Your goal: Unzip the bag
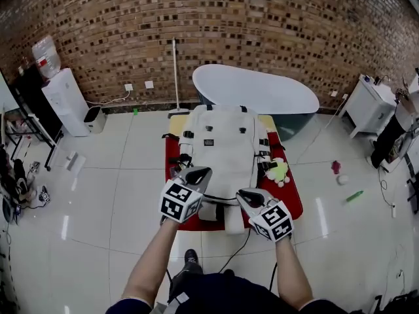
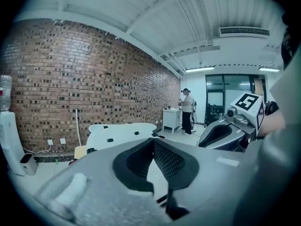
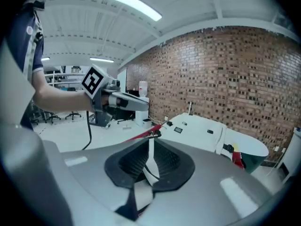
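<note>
A white backpack (image 1: pixel 222 142) lies flat on a red mat (image 1: pixel 292 200), its near end between my two grippers. The left gripper (image 1: pixel 201 173) hovers over the bag's near left corner. In the left gripper view its jaws (image 2: pixel 153 141) meet at the tips with nothing seen between them, and the backpack (image 2: pixel 117 133) lies beyond. My right gripper (image 1: pixel 243 195) is at the bag's near right edge. In the right gripper view it (image 3: pixel 151 140) is shut on a white strap (image 3: pixel 149 160) that runs down between the pads, with a small dark metal piece at the tips.
A white bathtub (image 1: pixel 255 90) stands behind the mat against the brick wall. A yellow-green plush toy (image 1: pixel 278 171) lies on the mat's right side. A water dispenser (image 1: pixel 65 100) is at the left and a white cabinet (image 1: pixel 370 106) at the right. A person (image 2: pixel 187 109) stands far off.
</note>
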The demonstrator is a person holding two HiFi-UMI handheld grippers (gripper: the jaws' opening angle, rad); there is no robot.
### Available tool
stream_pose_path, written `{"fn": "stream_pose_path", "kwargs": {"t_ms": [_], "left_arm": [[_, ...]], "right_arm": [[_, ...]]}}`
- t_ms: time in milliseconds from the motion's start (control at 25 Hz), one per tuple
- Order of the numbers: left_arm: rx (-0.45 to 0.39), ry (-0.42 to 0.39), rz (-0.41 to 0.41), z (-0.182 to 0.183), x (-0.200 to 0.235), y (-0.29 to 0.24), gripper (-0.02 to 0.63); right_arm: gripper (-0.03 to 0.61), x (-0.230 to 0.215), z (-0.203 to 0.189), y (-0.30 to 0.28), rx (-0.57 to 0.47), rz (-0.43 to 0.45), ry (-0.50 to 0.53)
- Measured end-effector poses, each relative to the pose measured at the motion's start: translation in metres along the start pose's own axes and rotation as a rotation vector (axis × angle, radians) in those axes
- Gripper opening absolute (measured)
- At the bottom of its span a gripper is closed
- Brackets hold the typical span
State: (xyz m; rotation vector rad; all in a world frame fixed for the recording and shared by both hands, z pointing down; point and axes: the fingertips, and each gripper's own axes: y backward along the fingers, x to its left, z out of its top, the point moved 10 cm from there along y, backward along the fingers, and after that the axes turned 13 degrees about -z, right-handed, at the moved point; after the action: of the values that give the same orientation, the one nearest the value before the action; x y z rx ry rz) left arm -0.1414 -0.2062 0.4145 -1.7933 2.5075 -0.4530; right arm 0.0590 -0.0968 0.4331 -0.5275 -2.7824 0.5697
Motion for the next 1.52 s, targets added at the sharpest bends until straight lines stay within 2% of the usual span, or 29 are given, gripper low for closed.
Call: {"fn": "stream_pose_path", "kwargs": {"t_ms": [80,280,400,560,840,1160,1520], "left_arm": [[-0.032,-0.001,0.01,0.011,-0.032,0.003,0.003],[-0.096,-0.001,0.054,0.024,-0.095,0.013,0.003],[-0.122,0.002,0.067,0.025,-0.123,0.016,0.003],[-0.142,-0.007,0.058,0.025,-0.146,0.015,0.003],[-0.134,-0.023,0.059,0.035,-0.169,0.012,0.003],[-0.125,-0.041,0.073,0.053,-0.17,0.014,0.003],[-0.107,-0.043,0.07,0.047,-0.171,0.013,0.003]], "right_arm": [[0.008,-0.002,0.008,0.022,-0.069,0.019,-0.042],[0.006,-0.014,0.023,0.057,-0.223,0.107,-0.151],[0.006,-0.022,0.027,0.073,-0.291,0.094,-0.205],[0.006,-0.026,0.025,0.091,-0.309,0.078,-0.201],[0.006,-0.02,0.033,0.109,-0.343,0.101,-0.177],[0.005,-0.023,0.046,0.118,-0.354,0.1,-0.162],[0.005,-0.019,0.047,0.121,-0.358,0.099,-0.152]]}}
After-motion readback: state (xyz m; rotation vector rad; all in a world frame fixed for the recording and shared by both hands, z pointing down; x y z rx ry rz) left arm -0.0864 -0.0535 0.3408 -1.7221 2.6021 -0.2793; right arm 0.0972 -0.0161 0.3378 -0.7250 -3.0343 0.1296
